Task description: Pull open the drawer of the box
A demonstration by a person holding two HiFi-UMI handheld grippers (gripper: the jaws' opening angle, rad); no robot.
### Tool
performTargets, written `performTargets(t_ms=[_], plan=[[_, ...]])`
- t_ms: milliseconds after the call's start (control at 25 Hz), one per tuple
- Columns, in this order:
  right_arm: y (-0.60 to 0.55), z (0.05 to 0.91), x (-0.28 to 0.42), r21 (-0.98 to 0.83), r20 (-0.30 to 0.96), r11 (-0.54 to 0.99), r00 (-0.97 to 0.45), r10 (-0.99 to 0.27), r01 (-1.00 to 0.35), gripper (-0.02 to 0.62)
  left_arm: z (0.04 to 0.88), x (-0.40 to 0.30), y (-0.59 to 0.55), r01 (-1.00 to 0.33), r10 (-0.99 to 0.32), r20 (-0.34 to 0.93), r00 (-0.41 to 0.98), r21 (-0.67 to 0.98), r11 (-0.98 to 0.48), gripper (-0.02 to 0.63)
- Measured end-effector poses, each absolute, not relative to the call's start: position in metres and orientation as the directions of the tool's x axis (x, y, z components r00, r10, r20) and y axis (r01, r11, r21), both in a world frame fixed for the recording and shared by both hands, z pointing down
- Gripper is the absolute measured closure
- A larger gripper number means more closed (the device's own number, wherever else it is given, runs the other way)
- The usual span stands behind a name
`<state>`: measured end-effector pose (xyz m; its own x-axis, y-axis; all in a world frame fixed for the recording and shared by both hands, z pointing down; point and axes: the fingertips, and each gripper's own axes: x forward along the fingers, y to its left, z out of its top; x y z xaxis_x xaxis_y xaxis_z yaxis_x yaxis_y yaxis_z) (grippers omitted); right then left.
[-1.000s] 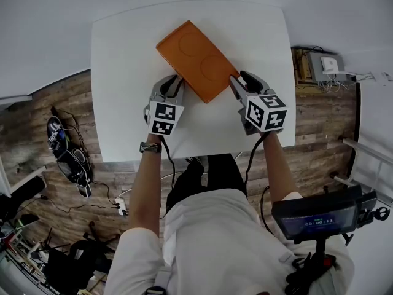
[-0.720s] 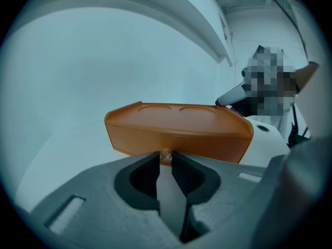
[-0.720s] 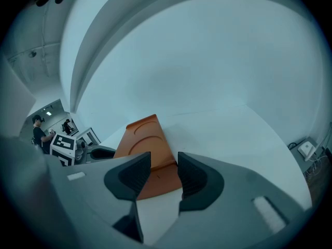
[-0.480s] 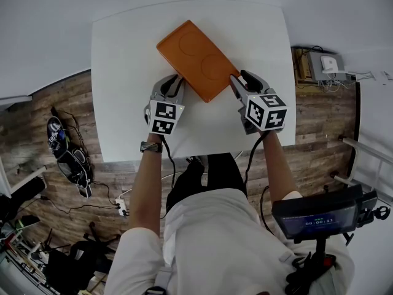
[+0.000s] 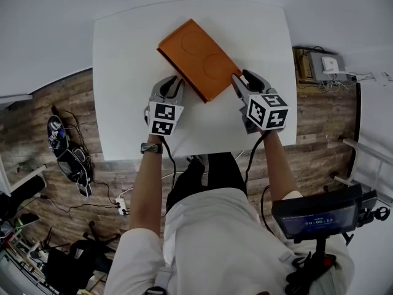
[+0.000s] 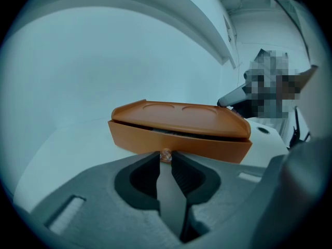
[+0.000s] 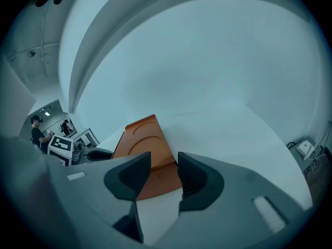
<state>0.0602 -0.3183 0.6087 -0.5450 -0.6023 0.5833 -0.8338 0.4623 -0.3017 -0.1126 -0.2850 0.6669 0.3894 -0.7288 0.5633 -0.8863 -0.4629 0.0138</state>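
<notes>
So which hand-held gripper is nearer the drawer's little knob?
Left. The left hand-held gripper is closed on the knob on the orange box's long front. The right hand-held gripper, jaws apart, sits at the box's end corner, away from the knob.

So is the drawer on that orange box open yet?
Shut. In the left gripper view the drawer front sits flush under the box lid, with the left gripper closed on its knob.
</notes>
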Motion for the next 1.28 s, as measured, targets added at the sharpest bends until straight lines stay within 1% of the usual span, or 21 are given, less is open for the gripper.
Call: performTargets(t_ms=[1280], plan=[[-0.316,0.606,0.057,-0.302,0.580,0.452,-0.538,-0.612,-0.839,0.428,0.667,-0.138,-0.258,-0.928,-0.757,0.570,0.321,0.028,-0.372,0.532]])
